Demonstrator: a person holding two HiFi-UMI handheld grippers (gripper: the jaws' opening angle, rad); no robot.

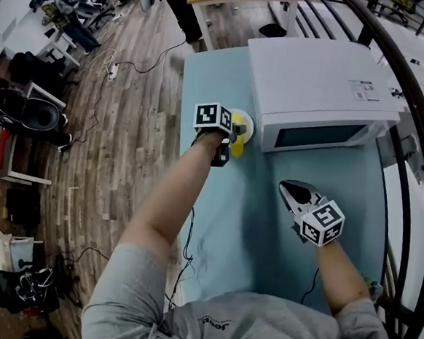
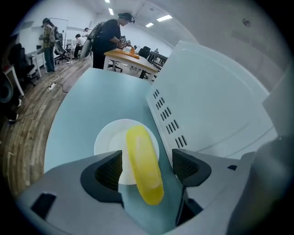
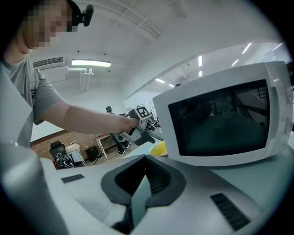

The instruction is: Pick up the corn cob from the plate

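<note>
A yellow corn cob (image 2: 143, 167) lies on a small white plate (image 2: 108, 142), one end overhanging the rim toward me. My left gripper (image 2: 148, 168) is tilted down over it, open, with the cob between the two pads and a gap on each side. In the head view the left gripper (image 1: 233, 139) is at the plate (image 1: 249, 128) beside the microwave's left front corner, and the corn cob (image 1: 238, 147) shows under it. My right gripper (image 1: 294, 193) hovers shut and empty over the table, nearer me. From the right gripper (image 3: 146, 158) a bit of the corn cob (image 3: 160, 149) shows.
A white microwave (image 1: 321, 86) stands just right of the plate, its door (image 3: 220, 119) shut. The pale blue table (image 1: 266, 228) ends a little left of the plate (image 1: 190, 127). People stand at desks in the background (image 2: 108, 41).
</note>
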